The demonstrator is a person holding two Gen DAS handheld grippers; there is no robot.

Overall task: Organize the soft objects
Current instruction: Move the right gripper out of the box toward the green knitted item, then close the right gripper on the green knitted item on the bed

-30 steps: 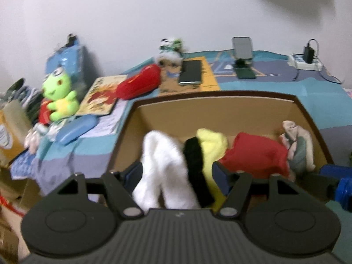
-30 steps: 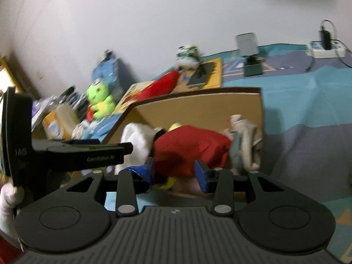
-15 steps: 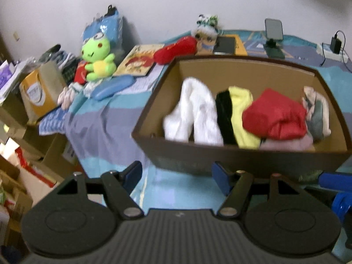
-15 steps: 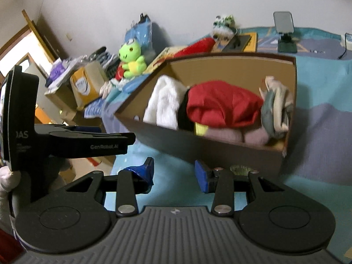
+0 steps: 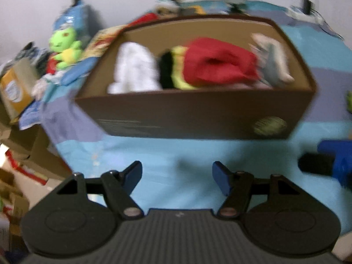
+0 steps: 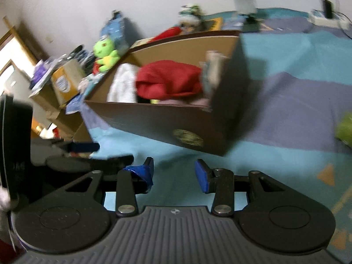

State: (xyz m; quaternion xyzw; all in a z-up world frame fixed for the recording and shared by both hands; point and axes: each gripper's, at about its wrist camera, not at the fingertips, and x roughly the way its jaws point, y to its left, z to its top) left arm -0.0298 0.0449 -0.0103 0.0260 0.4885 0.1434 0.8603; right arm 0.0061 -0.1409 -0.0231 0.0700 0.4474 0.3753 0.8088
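Soft clothes, a red one [image 5: 220, 62] and a white one [image 5: 134, 69], fill the cardboard box [image 5: 193, 114] while both left tongs [image 5: 177, 176] and right tongs [image 6: 173, 172] gape empty over the bed [image 6: 297, 101].

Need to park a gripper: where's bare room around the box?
Bare blue bedcover lies free in front of the cardboard box, and right of it toward the power strip. Crowded: inside the box, and left around the green plush frog.
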